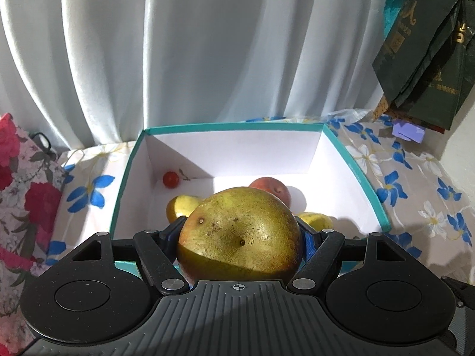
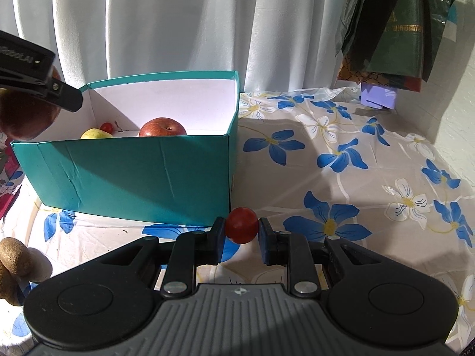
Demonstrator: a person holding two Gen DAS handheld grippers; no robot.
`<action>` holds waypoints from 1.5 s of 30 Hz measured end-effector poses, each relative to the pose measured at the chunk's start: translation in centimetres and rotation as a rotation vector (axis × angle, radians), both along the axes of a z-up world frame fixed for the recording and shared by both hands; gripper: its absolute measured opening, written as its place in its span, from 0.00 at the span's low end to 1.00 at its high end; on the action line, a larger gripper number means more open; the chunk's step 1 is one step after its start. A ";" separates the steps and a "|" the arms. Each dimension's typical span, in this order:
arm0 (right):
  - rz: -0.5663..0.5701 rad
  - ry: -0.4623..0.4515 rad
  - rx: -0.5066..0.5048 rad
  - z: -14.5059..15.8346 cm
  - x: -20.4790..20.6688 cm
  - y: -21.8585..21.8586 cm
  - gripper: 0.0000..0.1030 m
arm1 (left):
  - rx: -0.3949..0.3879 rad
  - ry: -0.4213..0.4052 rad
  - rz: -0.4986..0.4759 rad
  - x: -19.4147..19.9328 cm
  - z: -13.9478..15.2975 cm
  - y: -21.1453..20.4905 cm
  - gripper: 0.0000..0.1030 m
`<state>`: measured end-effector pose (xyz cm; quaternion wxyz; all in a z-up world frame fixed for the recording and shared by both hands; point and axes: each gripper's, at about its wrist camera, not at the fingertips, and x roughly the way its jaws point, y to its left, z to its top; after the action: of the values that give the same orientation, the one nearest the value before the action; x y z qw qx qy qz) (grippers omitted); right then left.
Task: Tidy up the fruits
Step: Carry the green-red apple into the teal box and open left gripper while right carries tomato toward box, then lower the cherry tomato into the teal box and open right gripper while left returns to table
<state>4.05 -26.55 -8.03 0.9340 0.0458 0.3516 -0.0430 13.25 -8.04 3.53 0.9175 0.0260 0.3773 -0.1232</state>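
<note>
Box (image 2: 133, 175) sits on table (image 2: 341, 184), curtain (image 2: 178, 23) behind at 12 o'clock. In box: apple (image 2: 162, 127), pear (image 2: 95, 133) at its 9 o'clock, small tomato (image 2: 106, 127) behind pear. Second tomato (image 2: 241, 225) before box's near corner, between right gripper (image 2: 241, 235) fingers. Left gripper (image 1: 240, 237) holds mango (image 1: 240, 234) over box's near wall. Hanging bags (image 2: 397, 23) at 2 o'clock.

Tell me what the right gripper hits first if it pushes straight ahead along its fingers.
Probably the near right corner of the teal box. The right gripper holds a small red fruit just short of that corner, so it might instead slip past onto the floral tablecloth; depth is unclear.
</note>
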 end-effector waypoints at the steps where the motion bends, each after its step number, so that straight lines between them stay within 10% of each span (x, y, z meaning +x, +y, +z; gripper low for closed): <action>1: -0.002 -0.001 -0.001 0.0 -0.1 -0.1 0.22 | 0.003 0.001 0.001 0.3 -0.2 -0.1 0.76; 30: -0.063 -0.059 -0.009 2.5 -1.5 -2.1 0.22 | 0.097 0.184 0.085 7.0 -7.7 -0.2 0.76; 45: -0.011 -0.137 -0.003 4.8 0.1 -1.1 0.22 | -0.008 0.042 0.151 3.7 -2.2 2.7 0.89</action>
<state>4.10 -27.62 -3.23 0.9557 0.0493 0.2864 -0.0456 16.97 -5.38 1.30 0.9161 -0.0087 0.3970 -0.0555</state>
